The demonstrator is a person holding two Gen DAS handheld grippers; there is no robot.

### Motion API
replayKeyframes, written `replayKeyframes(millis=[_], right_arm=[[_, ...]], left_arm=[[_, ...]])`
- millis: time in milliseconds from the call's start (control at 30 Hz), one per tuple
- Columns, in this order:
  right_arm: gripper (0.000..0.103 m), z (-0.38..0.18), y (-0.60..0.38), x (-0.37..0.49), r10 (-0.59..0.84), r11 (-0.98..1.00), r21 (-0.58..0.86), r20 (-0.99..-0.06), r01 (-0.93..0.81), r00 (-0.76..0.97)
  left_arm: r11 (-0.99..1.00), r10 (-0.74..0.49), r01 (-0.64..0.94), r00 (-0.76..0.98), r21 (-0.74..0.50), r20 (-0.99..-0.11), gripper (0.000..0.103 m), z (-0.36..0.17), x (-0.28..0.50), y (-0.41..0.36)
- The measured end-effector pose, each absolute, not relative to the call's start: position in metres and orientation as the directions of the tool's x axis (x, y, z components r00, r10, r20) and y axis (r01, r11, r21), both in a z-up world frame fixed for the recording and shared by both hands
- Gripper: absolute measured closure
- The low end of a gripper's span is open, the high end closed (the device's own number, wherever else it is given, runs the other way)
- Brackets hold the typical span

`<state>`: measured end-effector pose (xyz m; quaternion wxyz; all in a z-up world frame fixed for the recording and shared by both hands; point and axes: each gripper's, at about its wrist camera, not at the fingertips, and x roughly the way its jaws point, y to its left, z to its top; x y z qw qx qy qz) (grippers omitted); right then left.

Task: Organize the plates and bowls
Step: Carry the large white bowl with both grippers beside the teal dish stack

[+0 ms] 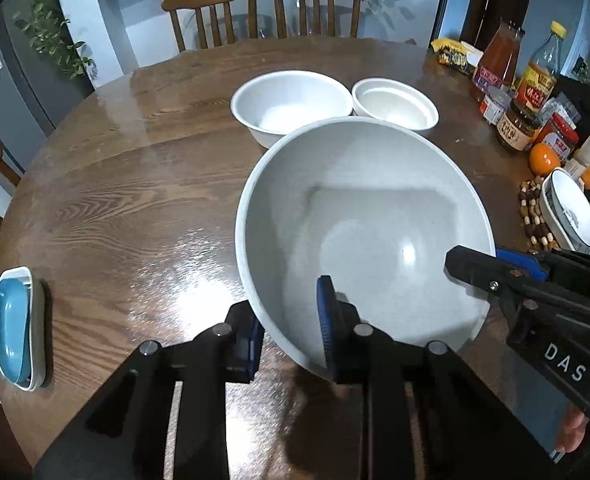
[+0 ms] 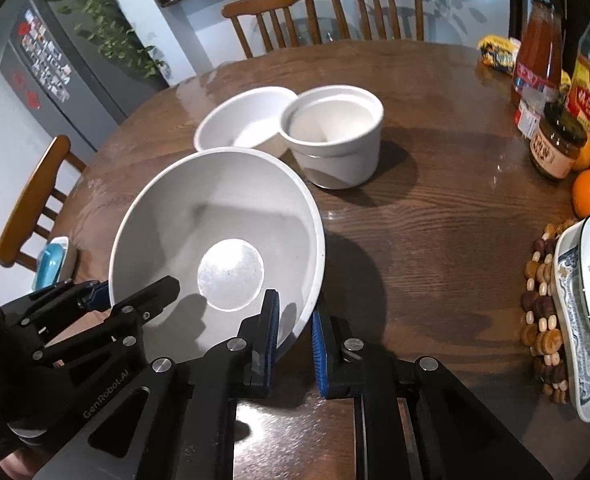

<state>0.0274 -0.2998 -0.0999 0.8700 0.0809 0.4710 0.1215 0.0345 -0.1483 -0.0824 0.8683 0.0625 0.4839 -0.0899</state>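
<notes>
Left wrist view: the left gripper pinches the near rim of the big bowl, one blue pad outside the wall and one inside, jaws nearly closed on it. The bowl is tilted, its far edge raised, over the table. The right gripper clamps the bowl's right rim from the side. Behind the bowl stand a wide bowl and a deep bowl, touching. At the left edge lies a blue dish in a white tray. To the right are bottles, jars, an orange and a patterned plate on a bead mat.

Right wrist view: the right gripper has its jaws narrowed on the big bowl's near-right rim, the wall between the pads. The left gripper holds the left rim. The bowl tips toward the camera, above the table. The wide bowl and deep bowl sit just beyond it. The patterned plate lies at right.
</notes>
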Motion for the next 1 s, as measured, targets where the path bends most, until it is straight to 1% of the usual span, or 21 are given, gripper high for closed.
replayKeyframes(millis=[533,1000], right_arm=[[0.086,-0.066,-0.242,-0.002,0.296,0.954,0.208,-0.765,-0.215,0.572],[0.086,-0.052,-0.157,0.0,0.331,0.933,0.174,-0.757,-0.315,0.563]], left_arm=[[0.988,-0.085,0.152,0.58,0.005,-0.81,0.081,-0.054,-0.001,-0.089],[0.999,-0.026,0.044,0.597,0.001,-0.802,0.08,-0.043,-0.006,-0.015]])
